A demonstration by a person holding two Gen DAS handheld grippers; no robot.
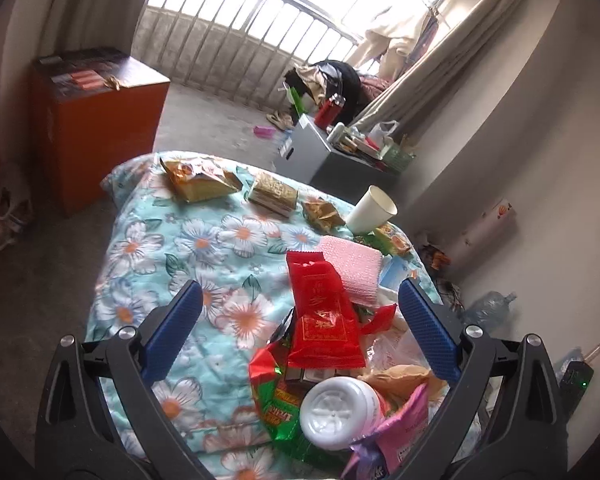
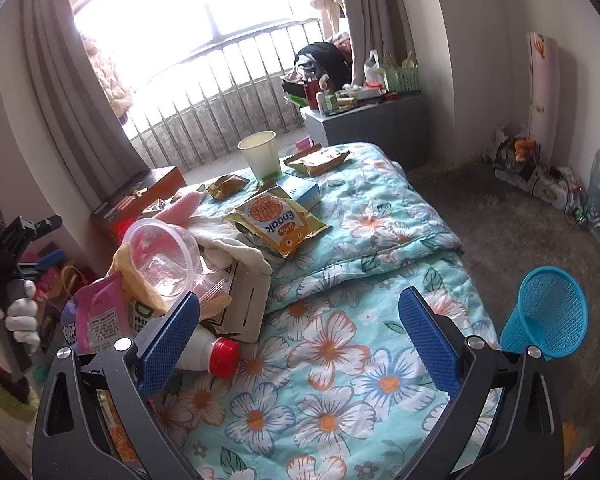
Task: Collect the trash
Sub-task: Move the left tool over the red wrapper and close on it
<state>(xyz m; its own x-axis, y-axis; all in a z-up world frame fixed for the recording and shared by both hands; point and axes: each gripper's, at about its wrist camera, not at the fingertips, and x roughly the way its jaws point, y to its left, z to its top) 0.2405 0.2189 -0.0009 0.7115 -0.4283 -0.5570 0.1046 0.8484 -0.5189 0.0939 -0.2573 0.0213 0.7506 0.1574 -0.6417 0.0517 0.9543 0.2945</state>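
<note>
Left gripper (image 1: 300,312), jaws wide and empty, above a bed (image 1: 220,240) with a floral quilt; a red packet (image 1: 320,312) lies between its blue fingers (image 1: 176,332) atop a heap of wrappers, with a white bottle (image 1: 336,412) nearer the camera. Right gripper (image 2: 300,328), jaws likewise wide and empty, over bare quilt. Paper cup (image 2: 260,156), yellow snack bag (image 2: 276,220) and clear plastic bowl (image 2: 160,256) on the bed; blue basket (image 2: 548,312) just beside the bed's right edge.
</note>
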